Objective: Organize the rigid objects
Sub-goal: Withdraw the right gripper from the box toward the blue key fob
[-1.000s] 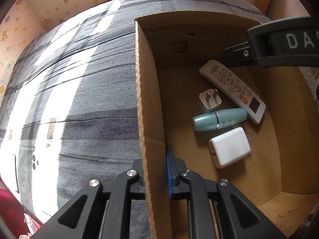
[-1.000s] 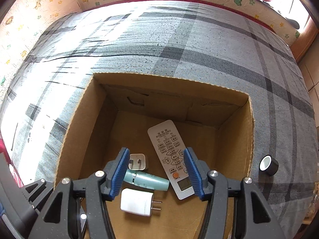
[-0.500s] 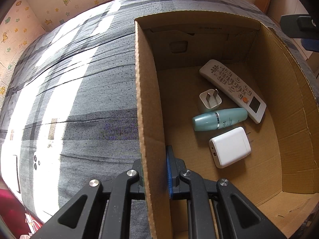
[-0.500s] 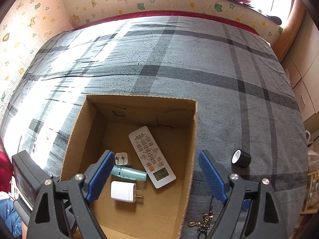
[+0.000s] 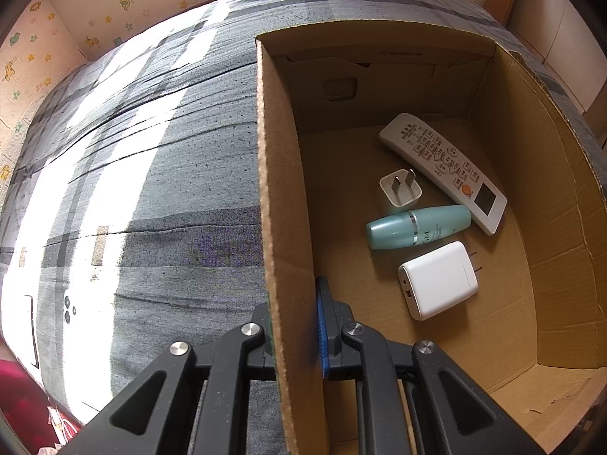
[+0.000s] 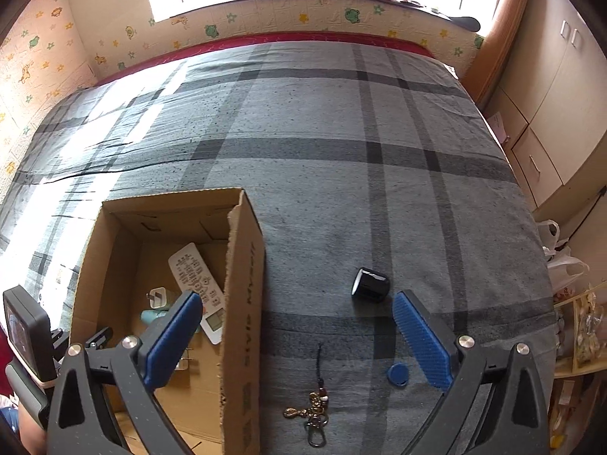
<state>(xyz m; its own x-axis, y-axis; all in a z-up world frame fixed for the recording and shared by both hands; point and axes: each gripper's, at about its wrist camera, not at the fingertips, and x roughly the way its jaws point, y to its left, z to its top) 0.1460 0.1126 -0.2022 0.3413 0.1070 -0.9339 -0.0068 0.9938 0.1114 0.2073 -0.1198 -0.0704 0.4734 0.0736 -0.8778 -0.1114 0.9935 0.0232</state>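
A cardboard box point(image 5: 280, 189) stands on the grey plaid bed. My left gripper point(image 5: 294, 322) is shut on the box's left wall. Inside lie a white remote point(image 5: 442, 170), a small white plug point(image 5: 400, 191), a teal bottle point(image 5: 417, 226) and a white charger point(image 5: 438, 280). My right gripper point(image 6: 296, 322) is open and empty above the bed, straddling the box's right wall point(image 6: 242, 303). A black cylinder point(image 6: 370, 286), a blue round tag point(image 6: 397, 373) and a keychain point(image 6: 313, 409) lie on the bed between its fingers.
The bed cover point(image 6: 341, 151) stretches far behind the box. Wooden cabinets point(image 6: 550, 113) stand at the right. Plastic bags point(image 6: 561, 261) lie beside the bed's right edge. A patterned wall point(image 6: 265, 19) borders the far side.
My right gripper has pulled up and out of the box, moved right and opened wider. It has left the left wrist view. The left gripper has not moved.
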